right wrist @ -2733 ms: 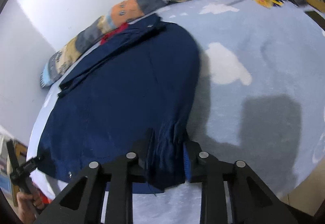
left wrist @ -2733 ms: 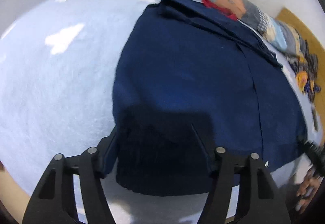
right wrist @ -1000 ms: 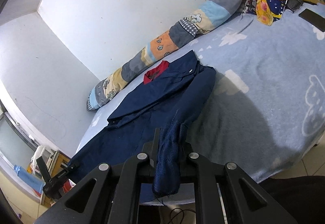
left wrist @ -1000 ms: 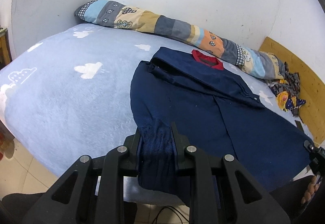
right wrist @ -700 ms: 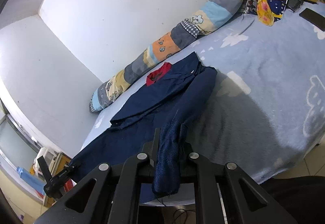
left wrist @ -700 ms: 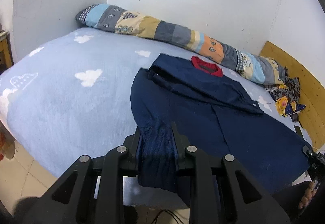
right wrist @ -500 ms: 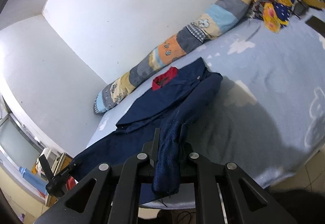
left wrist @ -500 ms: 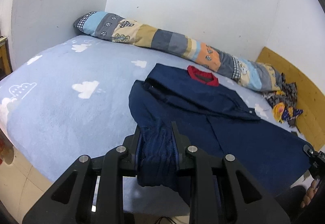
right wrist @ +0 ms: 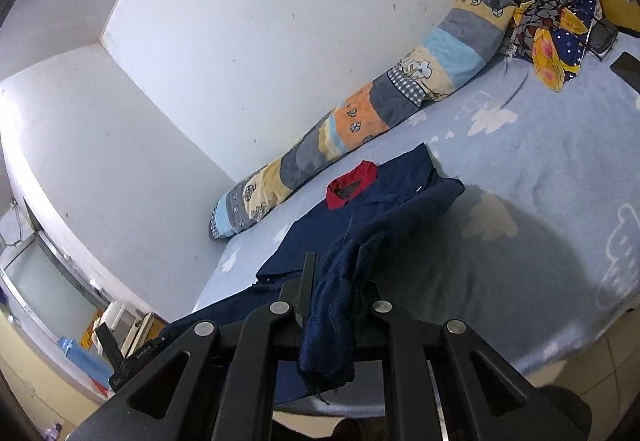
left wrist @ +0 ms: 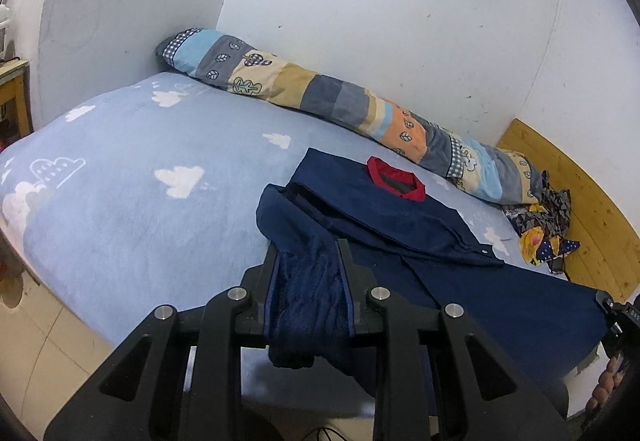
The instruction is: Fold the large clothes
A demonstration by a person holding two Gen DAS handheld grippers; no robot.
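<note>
A large navy garment with a red collar lies on the light blue bed; its collar end rests near the far pillow. My left gripper is shut on a bunch of its near hem, lifted off the bed. My right gripper is shut on another bunch of the same hem, also lifted, so the near part of the garment hangs between both grippers. The red collar shows in the right wrist view too.
A long patchwork bolster pillow lies along the far wall. A pile of patterned clothes sits by the wooden headboard. A dark phone lies on the bed. Tiled floor lies below the bed's near edge.
Both grippers closed on the hem and have lifted it up and back from the bed. Over the last second they kept rising, and the garment's near part now hangs off the bed.
</note>
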